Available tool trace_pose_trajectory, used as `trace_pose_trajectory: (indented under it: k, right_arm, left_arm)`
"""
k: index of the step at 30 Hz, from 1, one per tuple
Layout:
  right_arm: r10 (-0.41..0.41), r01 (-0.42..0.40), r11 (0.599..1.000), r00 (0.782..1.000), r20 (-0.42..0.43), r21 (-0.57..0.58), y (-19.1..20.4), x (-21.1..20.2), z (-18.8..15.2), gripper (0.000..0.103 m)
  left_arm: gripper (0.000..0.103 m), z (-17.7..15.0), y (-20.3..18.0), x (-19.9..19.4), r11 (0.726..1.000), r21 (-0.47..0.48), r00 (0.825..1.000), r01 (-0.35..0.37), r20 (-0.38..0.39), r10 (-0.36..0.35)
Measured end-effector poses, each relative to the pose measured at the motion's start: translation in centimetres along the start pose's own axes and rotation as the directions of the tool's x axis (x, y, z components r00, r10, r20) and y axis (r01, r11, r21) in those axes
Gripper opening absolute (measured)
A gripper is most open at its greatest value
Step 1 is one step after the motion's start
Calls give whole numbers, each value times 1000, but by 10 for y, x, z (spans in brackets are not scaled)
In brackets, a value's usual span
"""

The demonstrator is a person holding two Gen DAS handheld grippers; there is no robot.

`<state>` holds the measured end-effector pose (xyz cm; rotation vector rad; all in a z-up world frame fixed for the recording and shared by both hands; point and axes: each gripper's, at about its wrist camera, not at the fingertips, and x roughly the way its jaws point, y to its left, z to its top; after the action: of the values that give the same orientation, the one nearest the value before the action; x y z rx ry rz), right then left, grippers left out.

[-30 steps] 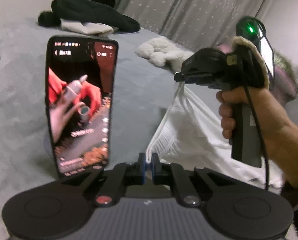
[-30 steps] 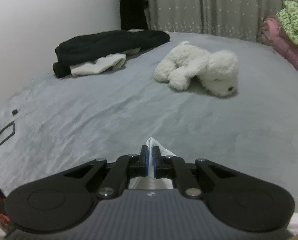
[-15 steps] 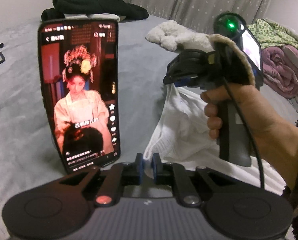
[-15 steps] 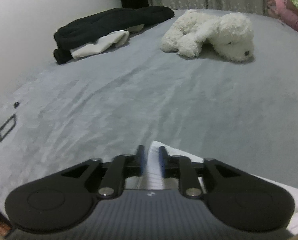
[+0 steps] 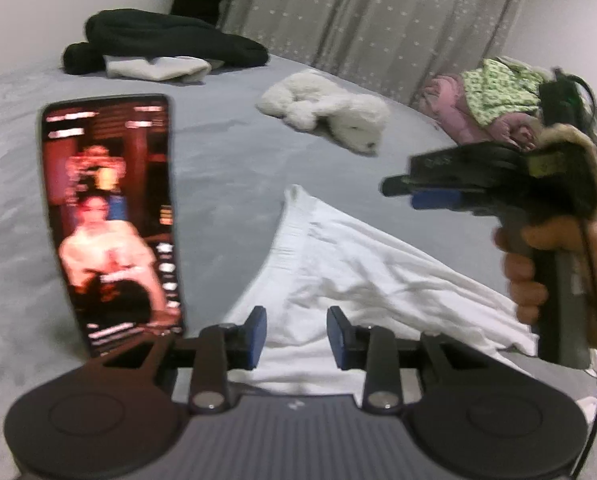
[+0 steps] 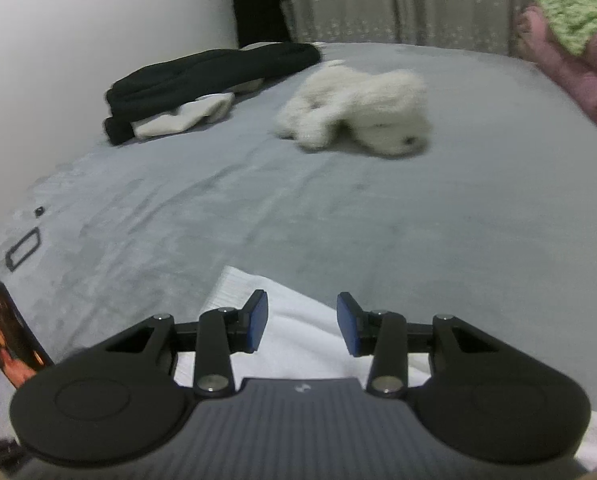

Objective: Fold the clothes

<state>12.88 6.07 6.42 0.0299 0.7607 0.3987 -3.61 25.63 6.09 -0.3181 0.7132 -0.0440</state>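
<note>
A white garment (image 5: 350, 276) lies spread on the grey bed, its ribbed hem corner (image 5: 294, 196) pointing away from me. My left gripper (image 5: 296, 336) hovers open over its near edge, blue pads apart and nothing between them. In the left wrist view the right gripper (image 5: 402, 194) floats above the garment's right side, held by a hand (image 5: 538, 268). The right wrist view shows the right gripper (image 6: 301, 322) open above the white garment (image 6: 294, 332), gripping nothing.
A lit phone (image 5: 114, 216) stands upright left of the garment. Farther back lie a white plush dog (image 5: 330, 110), a black and pale clothes pile (image 5: 158, 50), and pink and green bedding (image 5: 494, 100) by the curtain. A small black frame (image 6: 22, 249) lies at the left.
Both grippers were shut on the white garment's edge and have opened, letting it drop flat on the bed. The right gripper has moved right and lifted off the cloth.
</note>
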Motion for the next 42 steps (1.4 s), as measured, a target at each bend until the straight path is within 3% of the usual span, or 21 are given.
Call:
trace_pose_trajectory:
  k: [9,22,28,33,42]
  right_arm:
    - [-102,102,993,995,-3,51,-76,-51,-28,43]
    - [-148,147,978,989,-5,147,-163,-82,-59,43]
    - [-175,173,958,984,-14,228,-198,-108,-85,43]
    - [-241,232,918,970,-12,321,-226,-137,-111,43]
    - [-302,274,876,953,9,397,-259,-197,-169,43]
  left_arm:
    - [34,-11,-52,12,994,71,996,79,-48,-76]
    - [34,-33,-129,51,965,192,978,179,-138,-154]
    - [34,-35,-148,66,956,205,972,209,-153,-179]
    - [34,-40,-166,77,946,234,966,226,-178,-187]
    - [33,-64,-206,84,880,350,940,320,-236,-248]
